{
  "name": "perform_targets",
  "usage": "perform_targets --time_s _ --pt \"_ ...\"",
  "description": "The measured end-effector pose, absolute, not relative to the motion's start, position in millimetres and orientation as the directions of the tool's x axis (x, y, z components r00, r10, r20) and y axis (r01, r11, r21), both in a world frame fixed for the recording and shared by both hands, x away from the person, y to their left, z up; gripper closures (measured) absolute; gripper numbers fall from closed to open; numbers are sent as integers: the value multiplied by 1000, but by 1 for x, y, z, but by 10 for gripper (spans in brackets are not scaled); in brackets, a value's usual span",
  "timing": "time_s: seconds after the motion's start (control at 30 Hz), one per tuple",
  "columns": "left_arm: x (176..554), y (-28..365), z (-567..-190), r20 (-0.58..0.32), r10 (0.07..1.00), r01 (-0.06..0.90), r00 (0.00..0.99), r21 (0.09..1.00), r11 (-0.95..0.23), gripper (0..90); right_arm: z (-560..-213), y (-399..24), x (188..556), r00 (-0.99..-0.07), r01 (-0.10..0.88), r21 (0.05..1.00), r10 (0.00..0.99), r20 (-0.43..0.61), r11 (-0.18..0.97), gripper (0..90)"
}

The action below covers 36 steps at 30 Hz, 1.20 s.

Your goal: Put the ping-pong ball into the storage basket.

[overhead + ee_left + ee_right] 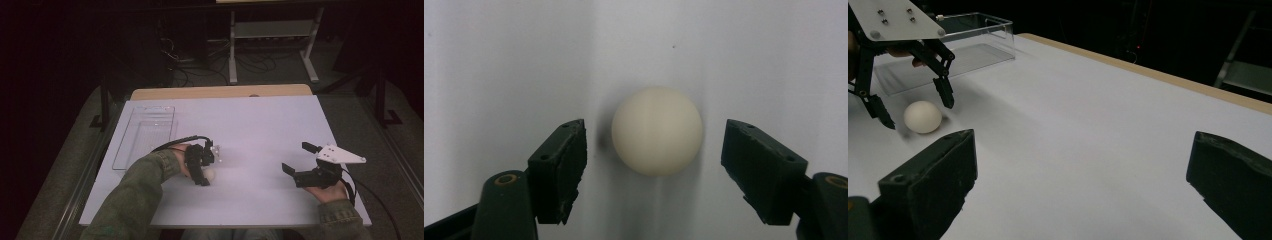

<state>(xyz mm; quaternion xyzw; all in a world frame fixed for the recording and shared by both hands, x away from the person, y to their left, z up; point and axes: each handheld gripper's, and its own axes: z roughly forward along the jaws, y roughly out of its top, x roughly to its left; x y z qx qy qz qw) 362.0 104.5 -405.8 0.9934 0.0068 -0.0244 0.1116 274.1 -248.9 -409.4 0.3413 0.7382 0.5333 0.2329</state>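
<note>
Matt smooth cream ball (pixel 657 131), clear glossy plastic tray (pixel 145 135), matt white tabletop (pixel 260 130).

A ball (pixel 208 175) lies on the surface (pixel 260 125) toward seven o'clock, between the left gripper's (pixel 206 170) jaws. A tray (pixel 145 135) sits toward ten o'clock; the right gripper (pixel 296 160) toward four.

One egg (pixel 657 131) (cream) – one clear tray (pixel 145 135) – two hand-held grippers.

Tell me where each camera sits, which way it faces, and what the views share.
High view: above the person's side, facing forward and down on the table; both forearms, left gripper, right gripper.
Left gripper view: looks down past open fingers at the white ball.
Right gripper view: low, across the table toward the clear tray.
All three show the ball.
</note>
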Motion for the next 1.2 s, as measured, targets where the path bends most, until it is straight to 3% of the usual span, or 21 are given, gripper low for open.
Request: perform_targets --time_s 0.7,1.2 --pt "367 102 -405 -70 -14 1 997 216 -976 431 -409 -249 274 -659 253 947 752 18 199 0" --pt "370 99 -409 -115 -24 1 993 207 -978 497 -410 -248 275 -664 255 945 748 16 206 0"
